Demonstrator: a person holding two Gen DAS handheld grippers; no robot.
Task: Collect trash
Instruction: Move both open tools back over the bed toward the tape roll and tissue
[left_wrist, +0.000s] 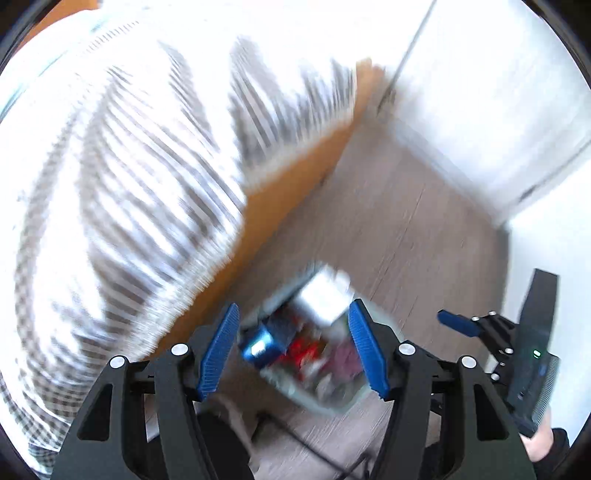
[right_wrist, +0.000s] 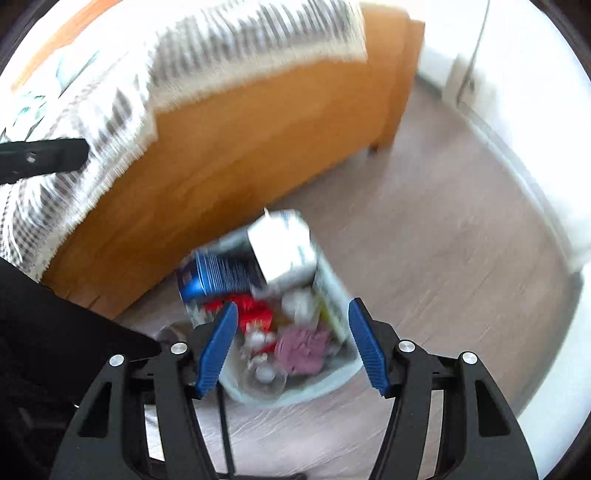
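Two hand-held grippers hang over a bin (right_wrist: 295, 384) full of trash on a grey wood-look floor (right_wrist: 443, 258), both views smeared by motion blur. The right gripper (right_wrist: 291, 347) has its blue-padded jaws spread wide with nothing between them; the bin sits directly beyond and partly between the fingers. Inside it lie a white carton (right_wrist: 284, 247) and a blue box (right_wrist: 218, 273) at the far side, red wrappers (right_wrist: 255, 314) in the middle, a crumpled purple scrap (right_wrist: 303, 347) near the right finger and white crumpled paper (right_wrist: 299, 301) among them.

The left gripper (left_wrist: 293, 350) is likewise wide open and empty, the same bin (left_wrist: 314, 398) showing between its fingers with the white carton (left_wrist: 325, 295), blue box (left_wrist: 264, 343) and red wrappers (left_wrist: 303, 350) just discernible. The right gripper's body (left_wrist: 532, 354) appears at the right edge of that view.

To the left of the bin stands an orange wooden bed frame (right_wrist: 240, 147), draped with a striped white-and-grey blanket (right_wrist: 207, 55). White walls (left_wrist: 480, 92) rise at the far right.
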